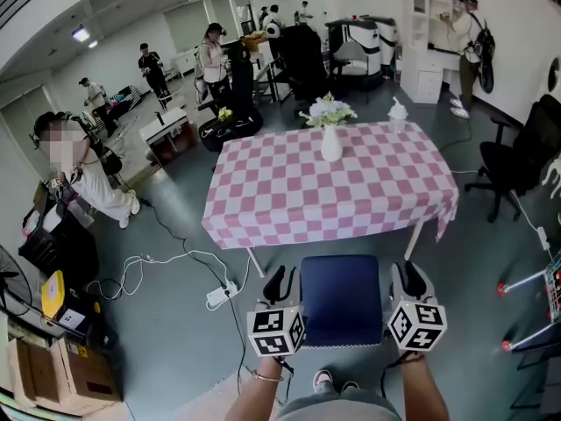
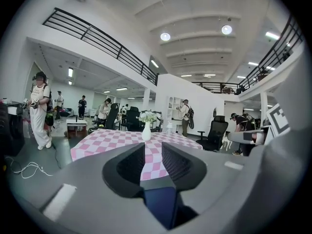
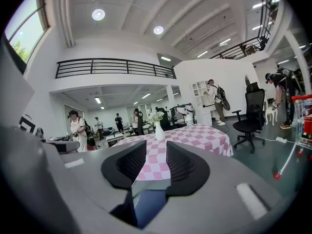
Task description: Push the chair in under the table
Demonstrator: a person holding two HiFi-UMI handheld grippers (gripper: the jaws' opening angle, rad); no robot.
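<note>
Gripping noted on both sides: left gripper and right gripper flank the chair, lower centre of the head view. Chair sits just short of the desk's near edge, blue seat not yet under the pink checked cloth. Left gripper view: jaws narrow, closed on the chair's blue edge. Right gripper view: same, jaws narrow on the blue edge. White vase with flowers stands upright toward the desk's far side.
</note>
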